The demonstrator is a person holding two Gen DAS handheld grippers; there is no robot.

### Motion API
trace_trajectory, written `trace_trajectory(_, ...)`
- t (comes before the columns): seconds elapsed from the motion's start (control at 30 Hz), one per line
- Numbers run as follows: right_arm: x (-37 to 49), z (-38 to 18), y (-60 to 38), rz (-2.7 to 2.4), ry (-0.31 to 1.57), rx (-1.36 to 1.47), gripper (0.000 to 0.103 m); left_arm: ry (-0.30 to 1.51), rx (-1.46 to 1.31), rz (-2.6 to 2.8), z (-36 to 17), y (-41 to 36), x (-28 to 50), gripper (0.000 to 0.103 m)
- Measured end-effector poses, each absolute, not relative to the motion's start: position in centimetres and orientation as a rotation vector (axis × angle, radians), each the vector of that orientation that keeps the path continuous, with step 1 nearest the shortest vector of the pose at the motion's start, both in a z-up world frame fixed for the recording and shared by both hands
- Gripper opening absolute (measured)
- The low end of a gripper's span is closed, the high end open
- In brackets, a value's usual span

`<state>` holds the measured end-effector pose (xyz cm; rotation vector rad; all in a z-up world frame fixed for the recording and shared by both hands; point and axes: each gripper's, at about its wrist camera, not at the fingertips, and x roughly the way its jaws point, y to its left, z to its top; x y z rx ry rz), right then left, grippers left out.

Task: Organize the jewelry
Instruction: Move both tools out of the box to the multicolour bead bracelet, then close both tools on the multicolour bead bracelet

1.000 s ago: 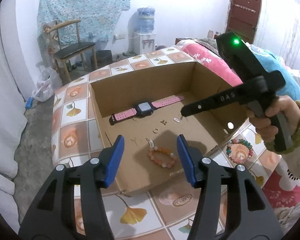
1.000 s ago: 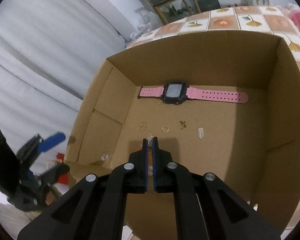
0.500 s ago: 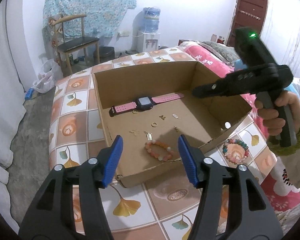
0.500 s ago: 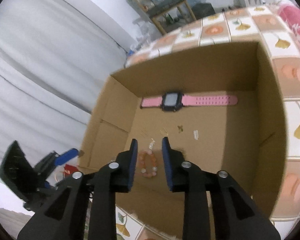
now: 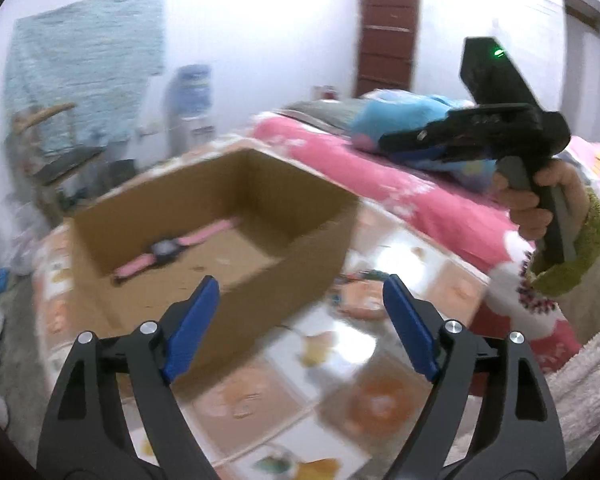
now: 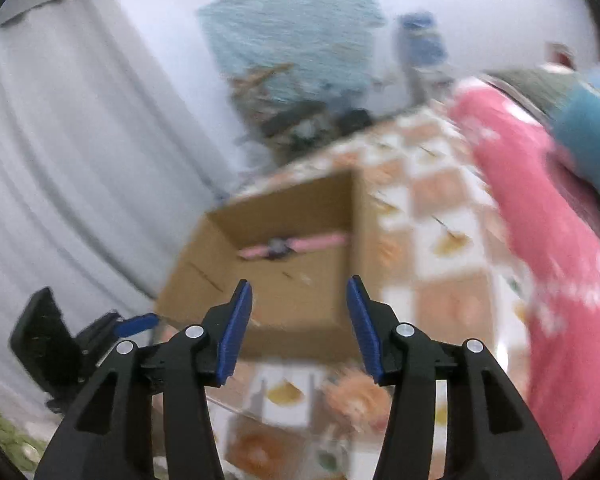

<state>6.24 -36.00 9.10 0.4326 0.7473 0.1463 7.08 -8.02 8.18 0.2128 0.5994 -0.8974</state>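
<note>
An open cardboard box [image 5: 300,248] stands on the tiled table and holds a pink watch [image 5: 168,250]; it also shows in the right wrist view [image 6: 300,300] with the watch [image 6: 288,245]. My left gripper [image 5: 300,320] is open and empty, held above the table at the box's near right corner. My right gripper [image 6: 300,316] is open and empty, held high above the box's near side; it also shows in the left wrist view [image 5: 400,146]. A multicoloured bead bracelet [image 5: 356,280] lies blurred on the table right of the box. Both views are motion-blurred.
The table has an orange and white tiled cover [image 5: 340,380]. A bed with a pink blanket [image 5: 400,192] lies to the right. A chair [image 5: 60,152] and a water dispenser [image 5: 190,92] stand at the back. A white curtain [image 6: 60,180] hangs on the left.
My right gripper opened, let go of a small piece inside the box, and lifted up and back out. My left gripper swung right and lower, away from over the box.
</note>
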Motion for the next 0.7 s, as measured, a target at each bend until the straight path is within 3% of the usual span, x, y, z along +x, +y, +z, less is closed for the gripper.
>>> trace_trajectory(0.17, 7.1, 2.5, -36.9, 0.037, 0.929, 0.455, 0.047, 0.676, 0.221, -0.954, 4.5, -12.0, 7.6, 0.080)
trace_trajectory(0.23, 7.9, 0.5, -37.0, 0.011, 0.984, 0.441, 0.039, 0.705, 0.218, -0.957, 3.1, -13.2, 8.0, 0.079)
trace_trajectory(0.4, 8.1, -0.8, -36.8, -0.003, 1.013, 0.414, 0.032, 0.798, 0.192, -0.919, 0.4, -16.6, 10.2, 0.057)
trace_trajectory(0.57, 7.2, -1.4, -35.7, -0.015, 1.031, 0.341, 0.031, 0.810, 0.263, -0.872, -1.4, -18.8, 10.3, 0.044)
trace_trajectory(0.7, 7.5, -2.8, -34.9, -0.026, 1.073, 0.296, 0.018, 0.839, 0.332, -0.823, -2.9, -20.1, 10.0, 0.028)
